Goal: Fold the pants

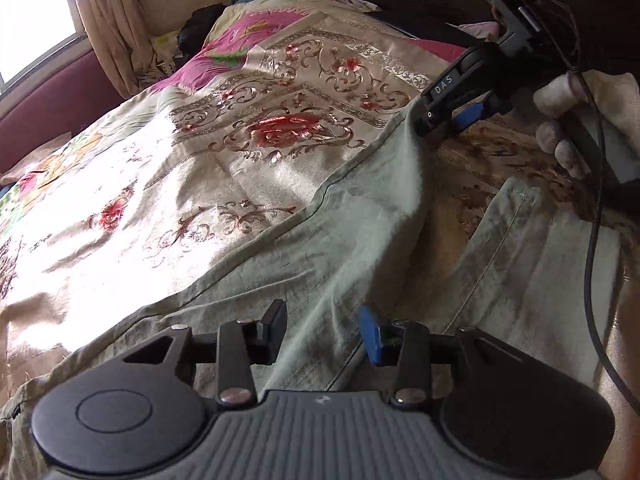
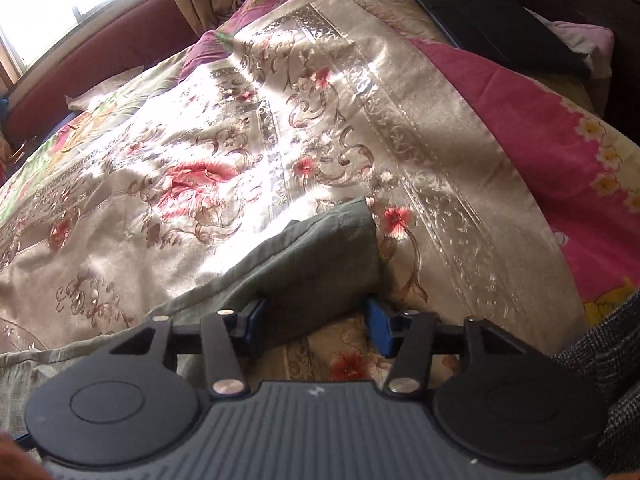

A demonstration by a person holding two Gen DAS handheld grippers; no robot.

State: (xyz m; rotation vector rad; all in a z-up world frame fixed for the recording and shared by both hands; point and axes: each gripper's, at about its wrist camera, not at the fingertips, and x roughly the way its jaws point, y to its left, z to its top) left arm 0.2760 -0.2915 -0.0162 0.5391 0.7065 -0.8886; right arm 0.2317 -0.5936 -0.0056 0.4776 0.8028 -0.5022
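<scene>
Pale green pants (image 1: 352, 240) lie spread on a floral bedspread (image 1: 200, 160). My left gripper (image 1: 323, 330) is open just above the pants fabric, holding nothing. My right gripper (image 1: 440, 124) shows in the left wrist view at the far end of one leg, with its tips at the hem. In the right wrist view my right gripper (image 2: 316, 326) is open with the leg's hem end (image 2: 320, 256) lying between and beyond its fingers. The second leg (image 1: 520, 264) lies to the right.
The bedspread (image 2: 280, 120) covers the bed, with a pink sheet (image 2: 540, 140) at the right. A dark flat object (image 2: 492, 20) lies at the far right. A maroon bed rail (image 2: 100, 60), curtain (image 1: 108, 20) and window are at the left.
</scene>
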